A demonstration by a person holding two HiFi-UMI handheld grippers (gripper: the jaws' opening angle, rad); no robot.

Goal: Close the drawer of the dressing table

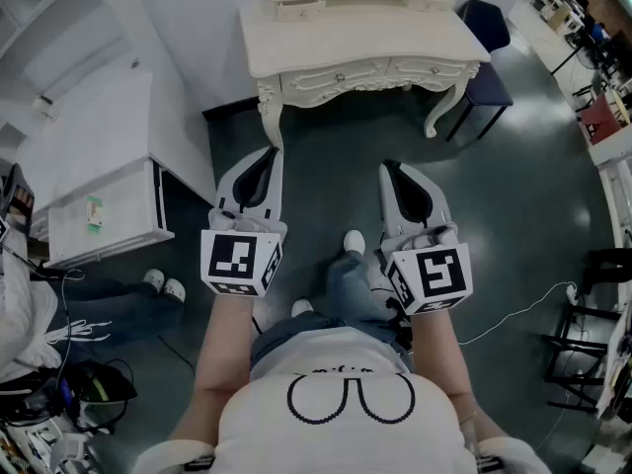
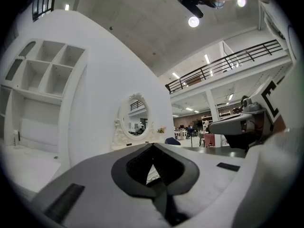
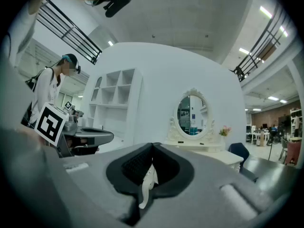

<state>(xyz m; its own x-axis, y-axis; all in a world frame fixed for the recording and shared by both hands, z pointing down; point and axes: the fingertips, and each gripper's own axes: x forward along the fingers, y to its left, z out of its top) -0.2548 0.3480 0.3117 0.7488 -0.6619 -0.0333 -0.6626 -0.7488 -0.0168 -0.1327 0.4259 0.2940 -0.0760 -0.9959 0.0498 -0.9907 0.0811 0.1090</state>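
Note:
The white dressing table (image 1: 360, 42) stands across the floor ahead of me, some way beyond both grippers. On its top, a small drawer (image 1: 299, 9) juts forward from the back unit. The two front drawers (image 1: 341, 75) under the tabletop look flush. My left gripper (image 1: 265, 156) and right gripper (image 1: 393, 171) are held level side by side, pointing at the table, both shut and empty. The left gripper view shows the left gripper (image 2: 153, 145) with the oval mirror (image 2: 134, 119) beyond its tips. In the right gripper view the right gripper (image 3: 153, 145) stands before the same mirror (image 3: 191, 114).
A blue chair (image 1: 489, 28) stands at the table's right end. A white shelf unit (image 1: 99, 166) stands to the left. Beside it a person's legs (image 1: 118, 294) stretch over the floor. A cable (image 1: 523, 309) lies on the right, near some racks (image 1: 607, 107).

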